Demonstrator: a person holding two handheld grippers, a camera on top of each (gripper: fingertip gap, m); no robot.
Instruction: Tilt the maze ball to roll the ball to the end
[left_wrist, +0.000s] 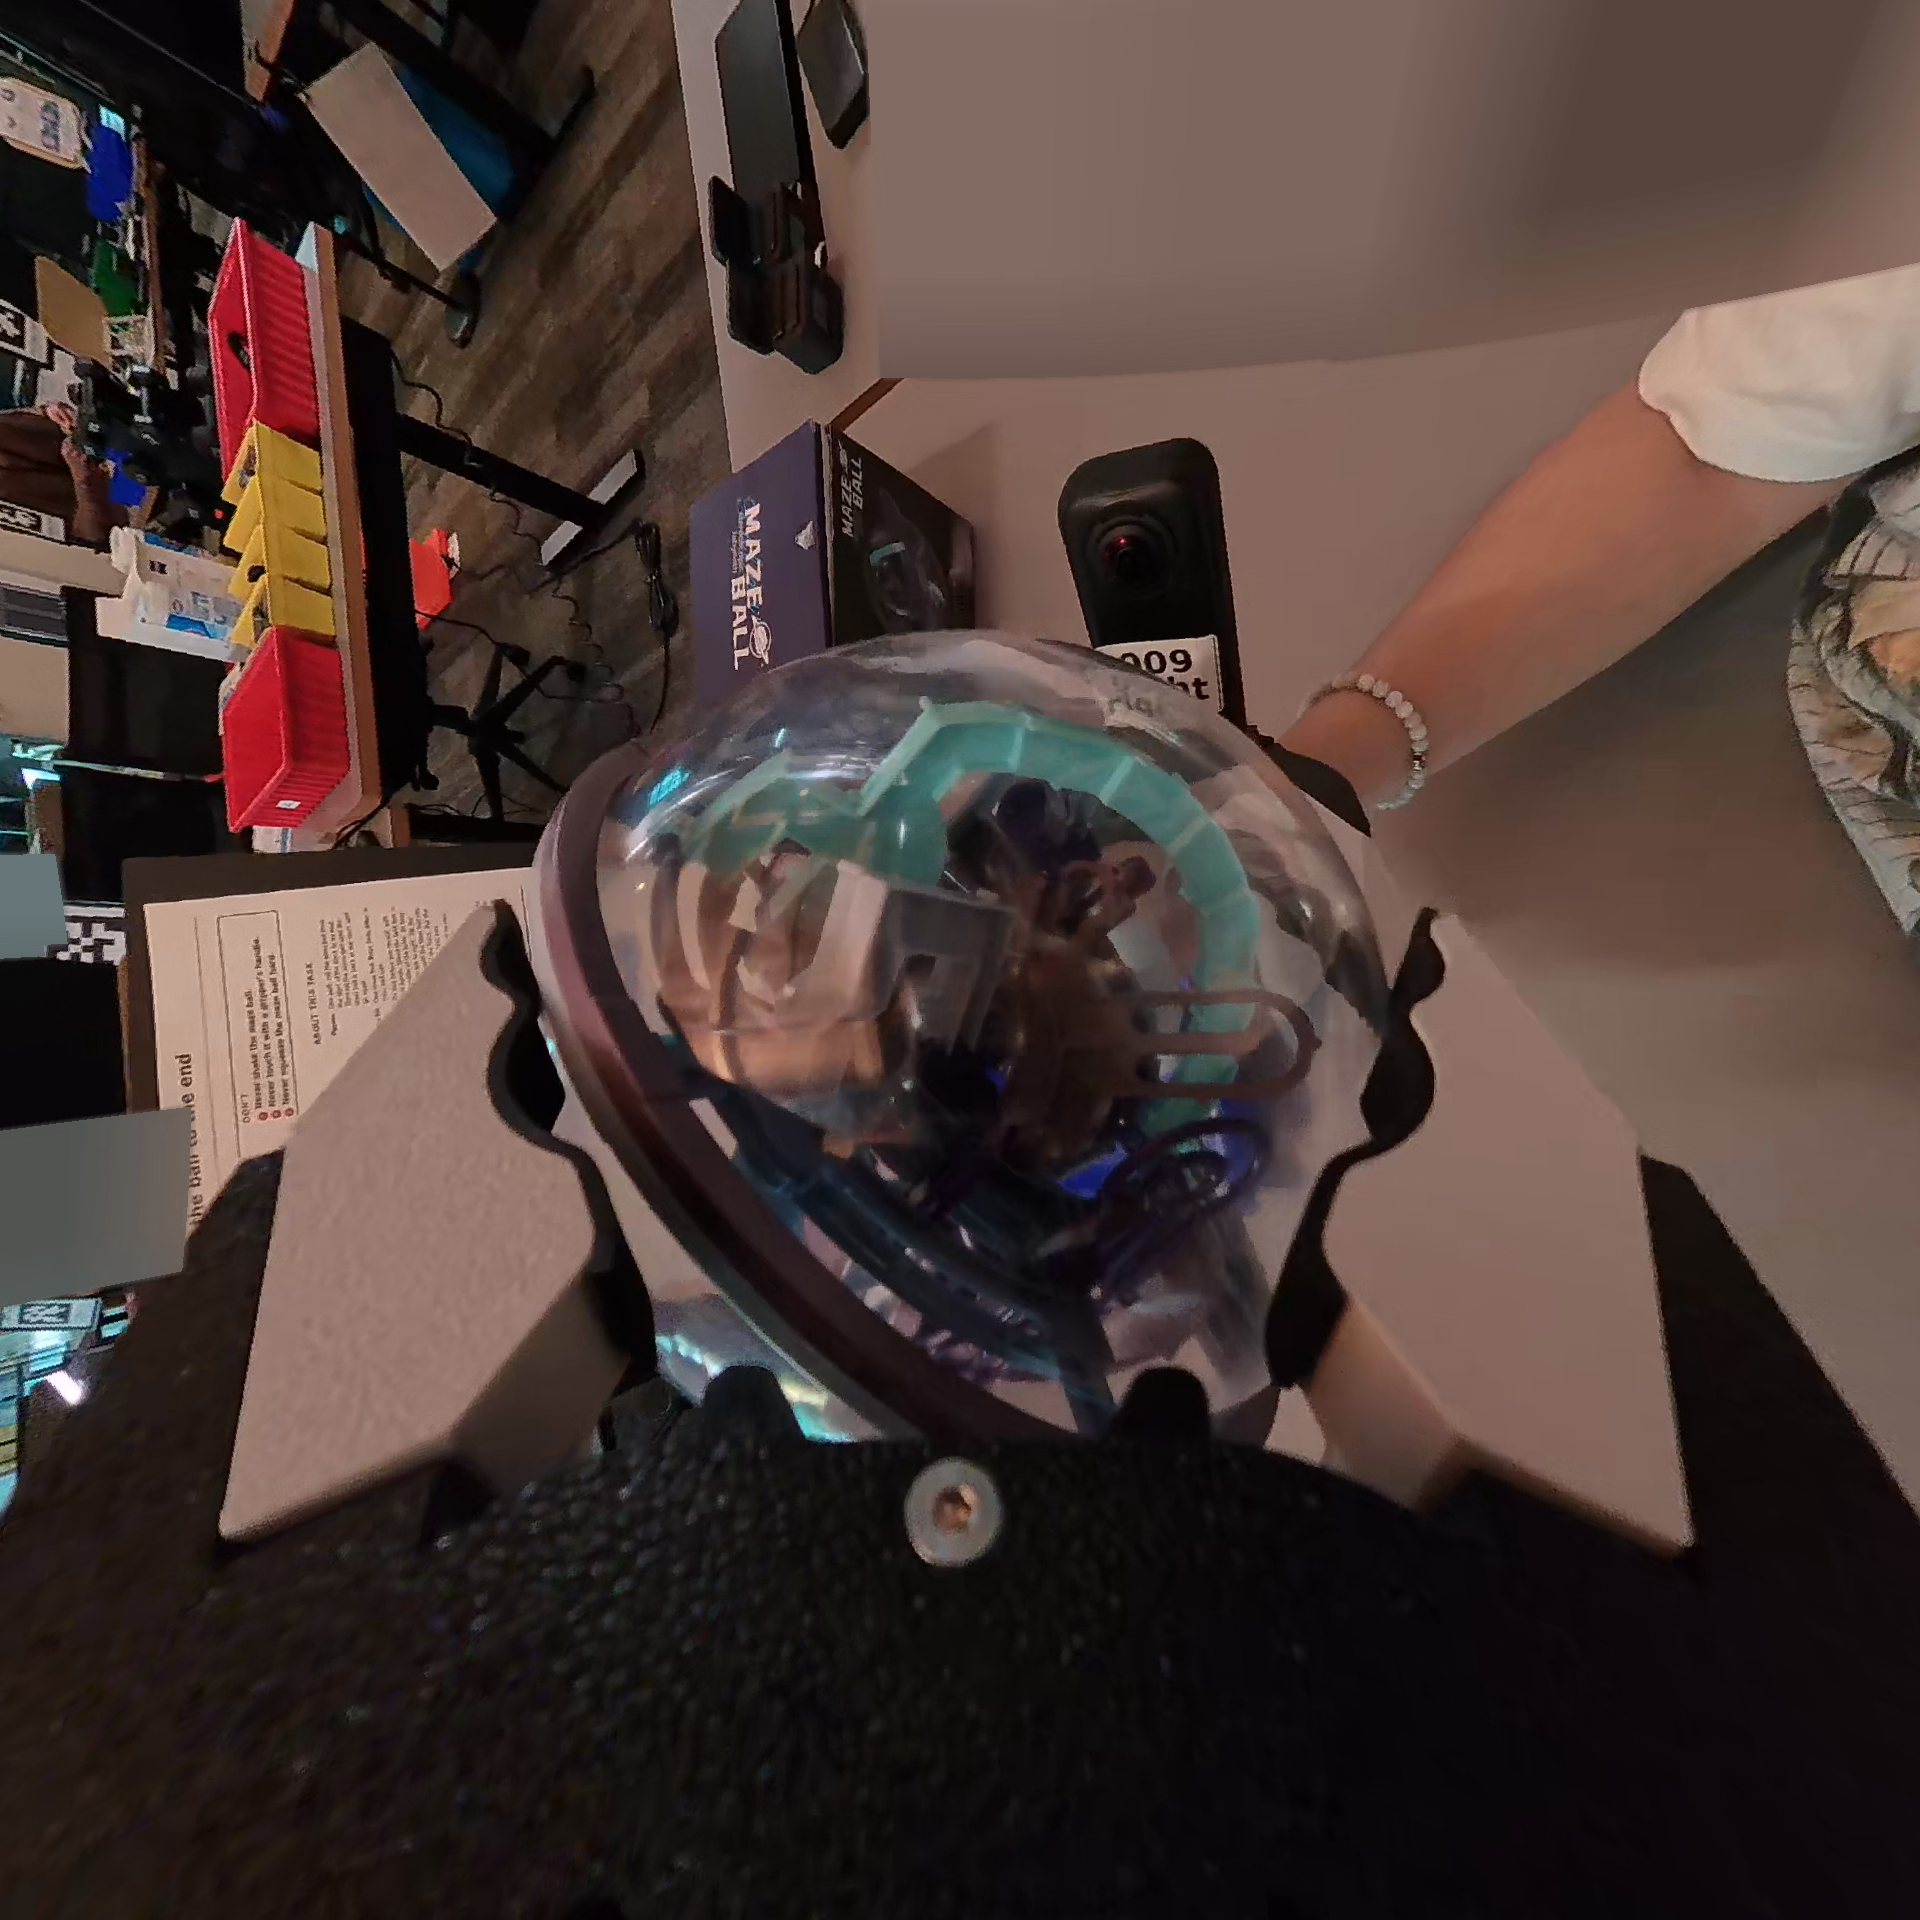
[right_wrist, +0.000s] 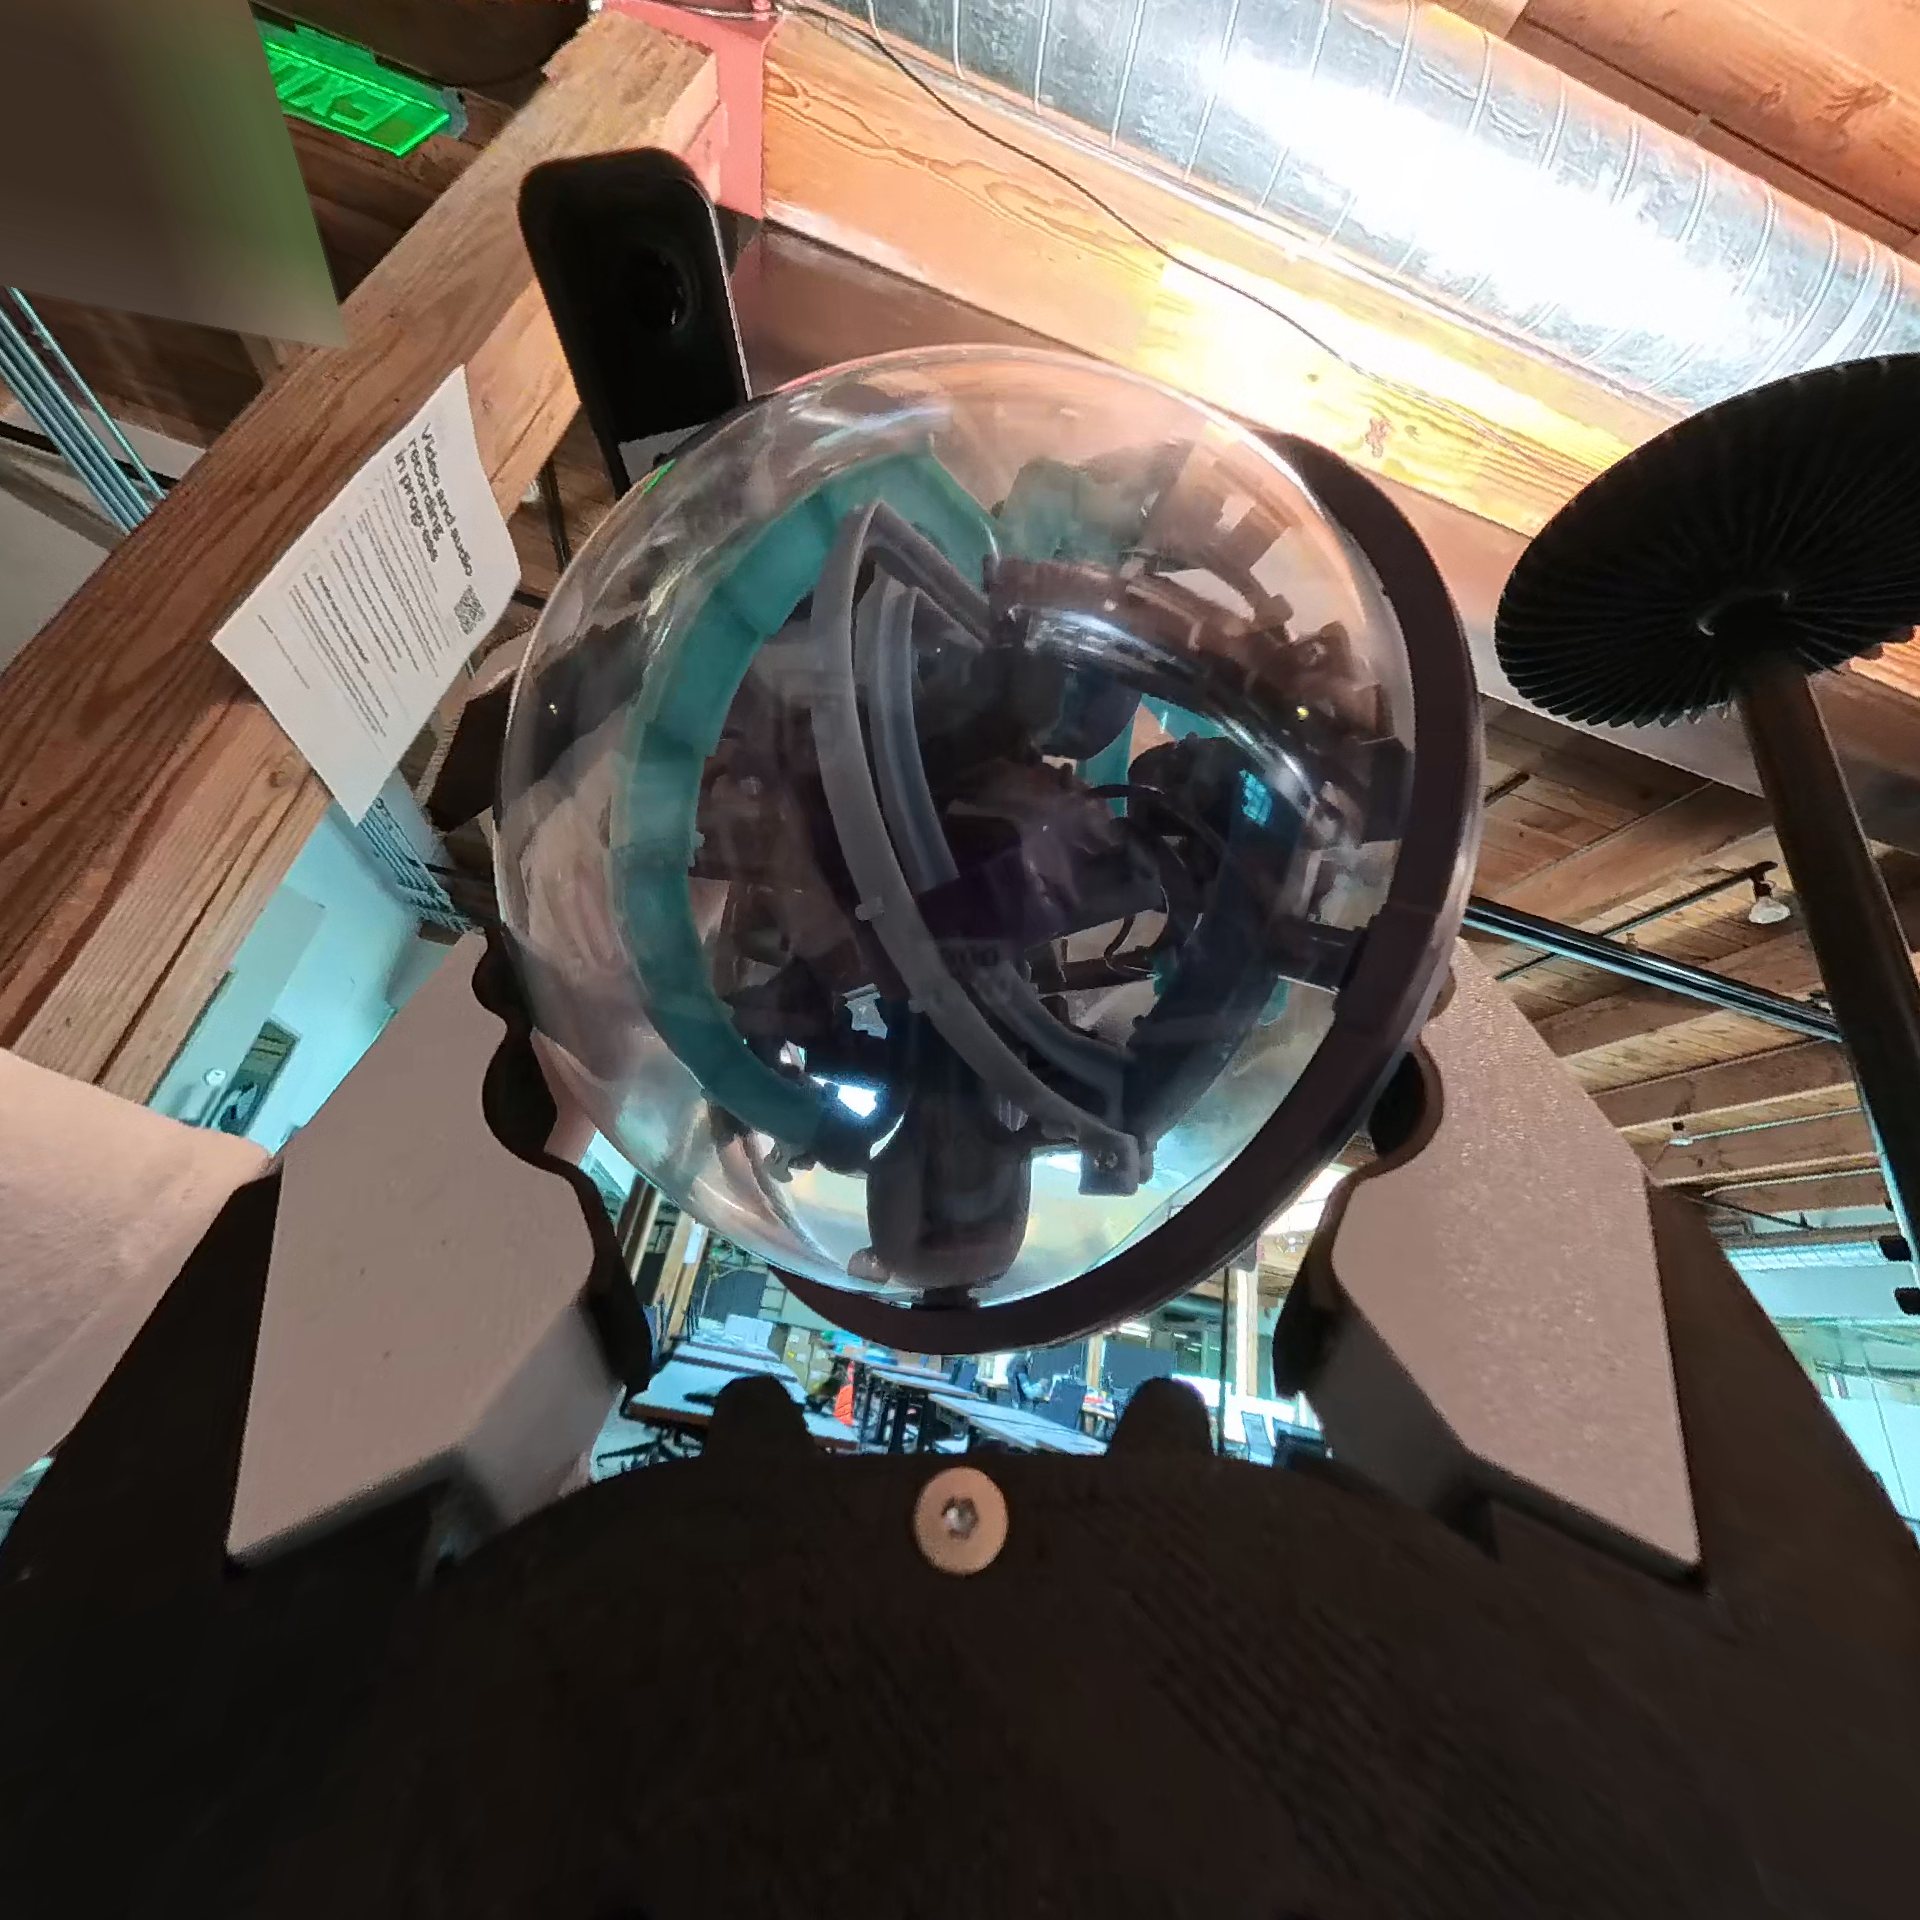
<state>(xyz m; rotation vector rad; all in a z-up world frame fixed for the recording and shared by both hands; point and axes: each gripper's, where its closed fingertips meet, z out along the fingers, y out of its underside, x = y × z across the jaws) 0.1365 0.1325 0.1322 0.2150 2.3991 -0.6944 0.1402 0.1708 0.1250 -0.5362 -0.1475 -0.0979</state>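
Maze ball (left_wrist: 966, 1029), one item: a clear sphere with a dark equatorial band, enclosing teal, grey, brown and purple tracks; we hold it off the table between our two grippers, which face each other across it. We cannot pick out the small ball inside from either view. Left gripper (left_wrist: 961, 1122): jaws spread wide, the notched black fingers (left_wrist: 530, 1060) pressing the sphere on both sides, so we have it clamped on the maze ball. Right gripper (right_wrist: 961, 1081): jaws likewise wide and closed against the sphere, the dark band running just inside the right-hand finger; in the left wrist view its black camera (left_wrist: 1148, 551) shows beyond the sphere, with a forearm (left_wrist: 1507, 582) wearing a beaded bracelet (left_wrist: 1397, 732) and a white sleeve (left_wrist: 1787, 384). Left wrist view, behind the sphere: a dark blue product box (left_wrist: 764, 561) standing on the pale table (left_wrist: 1351, 436), a printed instruction sheet (left_wrist: 312, 997) lying at the left, and red bins (left_wrist: 265, 322) and yellow bins (left_wrist: 281, 530) on a shelf farther off. Right wrist view, pointing upward: wooden ceiling beams (right_wrist: 260, 644), a silver duct (right_wrist: 1455, 197), a posted paper notice (right_wrist: 374, 592), a green lit sign (right_wrist: 358, 94), and a black finned disc on a pole (right_wrist: 1714, 551).
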